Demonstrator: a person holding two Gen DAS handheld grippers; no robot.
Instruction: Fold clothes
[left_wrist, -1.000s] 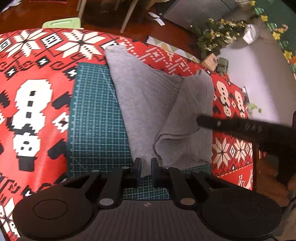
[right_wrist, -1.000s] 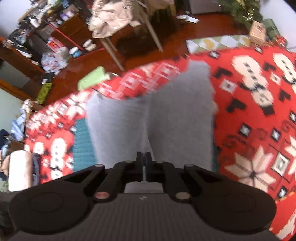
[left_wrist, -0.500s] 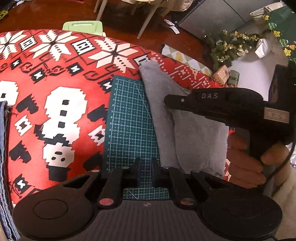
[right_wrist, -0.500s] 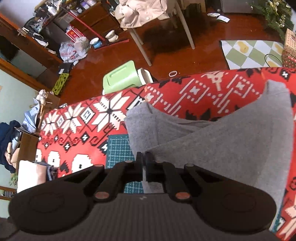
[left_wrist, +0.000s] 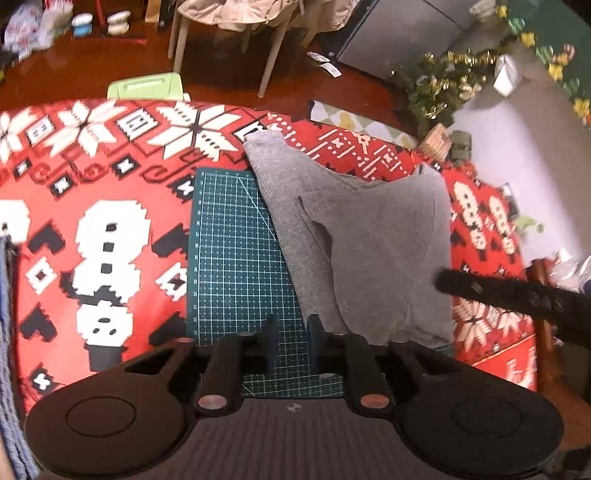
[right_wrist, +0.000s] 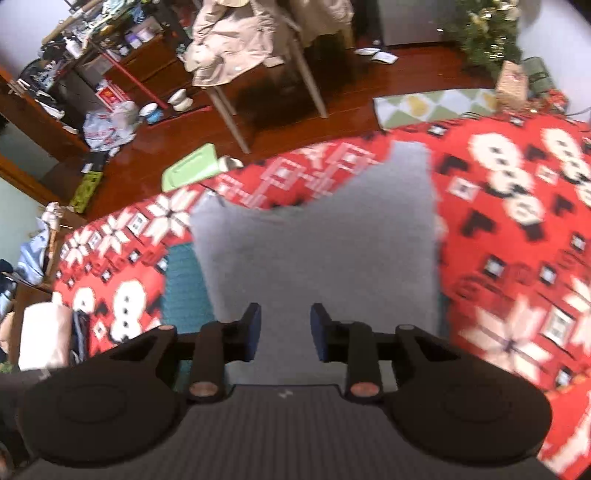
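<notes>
A grey knit garment (left_wrist: 362, 240) lies folded on the red patterned tablecloth (left_wrist: 92, 206), partly over a green cutting mat (left_wrist: 236, 258). It also shows in the right wrist view (right_wrist: 325, 251). My left gripper (left_wrist: 291, 332) is open and empty above the mat's near edge, just left of the garment. My right gripper (right_wrist: 285, 328) is open and empty above the garment's near part. In the left wrist view it reaches in from the right (left_wrist: 517, 295) at the garment's right edge.
A blue-grey knit piece (left_wrist: 9, 369) lies at the far left of the table. Beyond the table's far edge are a green stool (left_wrist: 147, 86), chair legs (left_wrist: 271, 62), a small Christmas tree (left_wrist: 443, 85) and floor clutter (right_wrist: 110, 122).
My right gripper has let go of the grey garment and opened; it has drawn back to the right. The garment now lies flat, folded over. My left gripper has opened a little.
</notes>
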